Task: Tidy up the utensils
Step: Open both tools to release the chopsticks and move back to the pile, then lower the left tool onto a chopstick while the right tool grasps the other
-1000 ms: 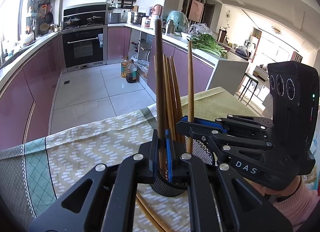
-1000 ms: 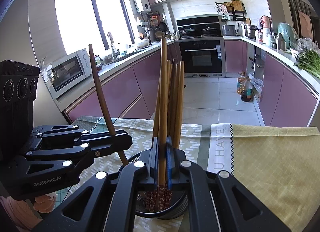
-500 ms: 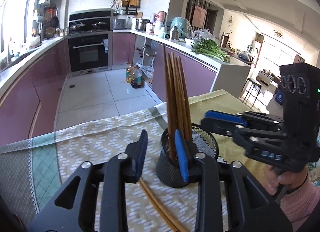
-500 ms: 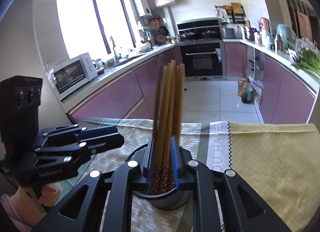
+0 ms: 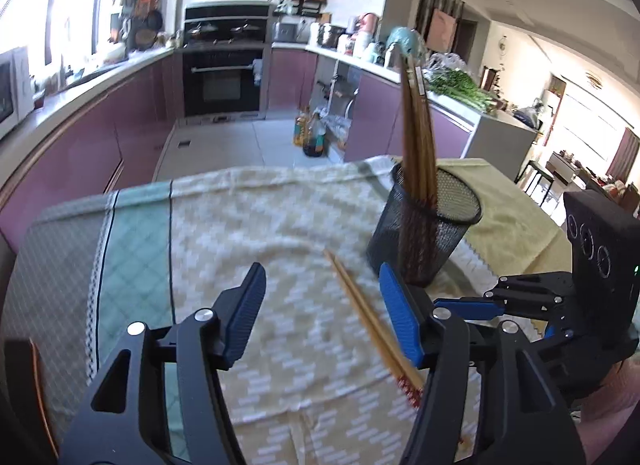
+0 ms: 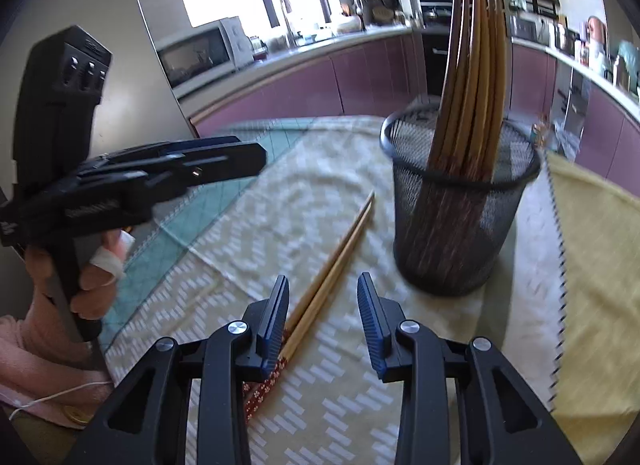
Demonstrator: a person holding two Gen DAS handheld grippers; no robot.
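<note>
A black mesh cup (image 5: 424, 233) (image 6: 456, 217) stands on the cloth with several wooden chopsticks (image 5: 416, 125) (image 6: 472, 85) upright in it. A loose pair of chopsticks (image 5: 368, 317) (image 6: 336, 261) lies flat on the cloth in front of the cup. My left gripper (image 5: 320, 305) (image 6: 256, 157) hangs over the cloth left of the cup. Its jaws are opening and nothing is pressed between them. My right gripper (image 6: 323, 305) (image 5: 460, 305) is low over the red-patterned end of the loose pair. Its jaws are opening too, and the pads touch nothing.
A patterned beige tablecloth (image 5: 280, 225) covers the table, with a green strip (image 5: 132, 265) at the left and a yellow cloth (image 6: 592, 265) to the right of the cup. A hand (image 6: 92, 277) holds the left gripper. Purple kitchen cabinets and an oven lie beyond the table's far edge.
Both grippers were shut on chopsticks over the cup; they have opened, left the sticks standing in the cup, and drawn back and down towards the loose pair on the cloth.
</note>
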